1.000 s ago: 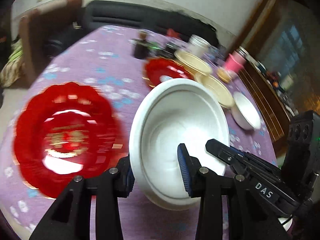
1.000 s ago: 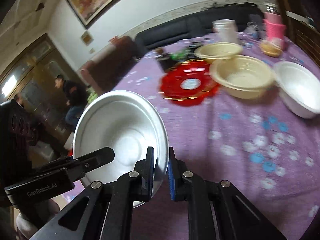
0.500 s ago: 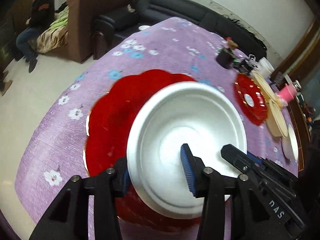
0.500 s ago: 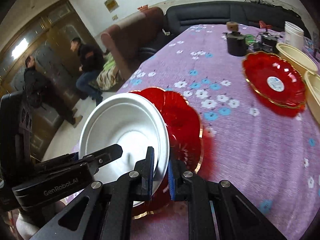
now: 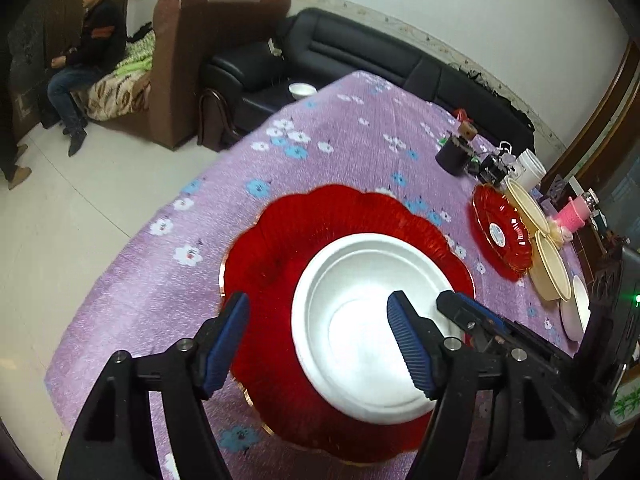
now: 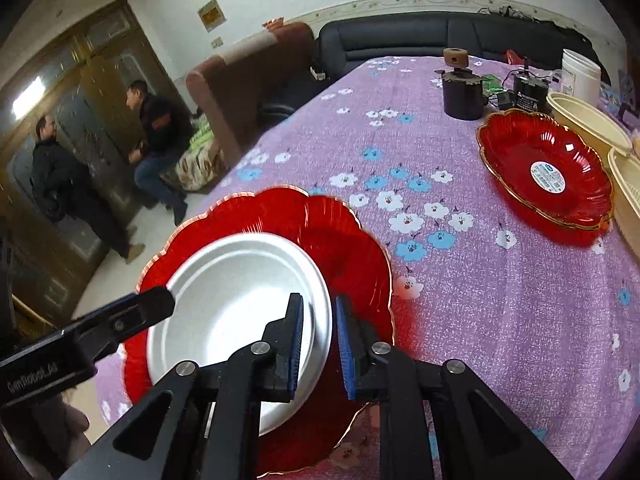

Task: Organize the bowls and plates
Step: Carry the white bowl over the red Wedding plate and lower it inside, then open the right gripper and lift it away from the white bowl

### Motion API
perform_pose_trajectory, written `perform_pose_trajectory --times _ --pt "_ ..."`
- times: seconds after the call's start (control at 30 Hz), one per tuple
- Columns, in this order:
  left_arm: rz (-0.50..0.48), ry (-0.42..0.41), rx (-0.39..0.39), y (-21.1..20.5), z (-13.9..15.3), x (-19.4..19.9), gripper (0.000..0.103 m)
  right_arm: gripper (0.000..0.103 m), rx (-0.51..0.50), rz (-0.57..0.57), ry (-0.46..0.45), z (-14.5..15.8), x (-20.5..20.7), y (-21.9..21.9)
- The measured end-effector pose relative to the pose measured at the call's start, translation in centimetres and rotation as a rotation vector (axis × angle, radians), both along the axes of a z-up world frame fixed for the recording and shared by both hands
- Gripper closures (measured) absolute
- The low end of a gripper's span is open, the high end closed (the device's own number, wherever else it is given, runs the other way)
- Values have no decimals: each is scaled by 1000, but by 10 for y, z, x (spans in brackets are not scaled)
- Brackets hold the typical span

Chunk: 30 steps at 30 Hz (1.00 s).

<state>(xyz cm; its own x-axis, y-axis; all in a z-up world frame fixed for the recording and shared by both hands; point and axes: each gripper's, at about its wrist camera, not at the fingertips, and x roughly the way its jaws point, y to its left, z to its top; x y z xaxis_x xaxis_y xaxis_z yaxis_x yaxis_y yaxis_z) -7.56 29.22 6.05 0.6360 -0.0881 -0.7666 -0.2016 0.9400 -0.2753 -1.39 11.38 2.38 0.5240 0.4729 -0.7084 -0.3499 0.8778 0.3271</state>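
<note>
A white bowl point(image 5: 360, 320) sits in a large red scalloped plate point(image 5: 280, 240) on the purple flowered tablecloth. My left gripper point(image 5: 318, 336) is open wide, its fingers straddling the bowl's left rim without touching it. In the right wrist view the same bowl point(image 6: 232, 300) rests on the red plate point(image 6: 344, 240). My right gripper point(image 6: 318, 348) has its blue pads around the bowl's right rim, with a small gap showing on each side.
A second red plate point(image 6: 546, 172) lies further along the table, with cream bowls point(image 5: 552, 268) and a white bowl point(image 5: 578, 312) beyond. A dark jar point(image 6: 462, 92), a white tub point(image 6: 580, 72) and a pink cup point(image 5: 576, 216) stand at the back. The table edge point(image 5: 120, 264) is on the left.
Both grippers carried the white bowl leftwards and set it down in the large red plate. The left gripper has opened wide and let go; the right jaws have loosened slightly.
</note>
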Motion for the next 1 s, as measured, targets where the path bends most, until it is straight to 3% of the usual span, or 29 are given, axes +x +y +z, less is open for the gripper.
perform_pose_trajectory --times 0.23,0.47,0.63,1.0 --pt "16 -41 123 -17 14 -15 26 72 78 -32 -8 13 -11 -24" --pt "-26 -45 167 -44 17 -17 26 57 109 -88 -1 13 -18 -64" --pt "-74 -43 161 -66 19 -18 26 55 124 -163 17 2 -21 -109" --pt "-222 -27 166 -125 13 -18 26 56 226 -521 78 -27 -10 -251"
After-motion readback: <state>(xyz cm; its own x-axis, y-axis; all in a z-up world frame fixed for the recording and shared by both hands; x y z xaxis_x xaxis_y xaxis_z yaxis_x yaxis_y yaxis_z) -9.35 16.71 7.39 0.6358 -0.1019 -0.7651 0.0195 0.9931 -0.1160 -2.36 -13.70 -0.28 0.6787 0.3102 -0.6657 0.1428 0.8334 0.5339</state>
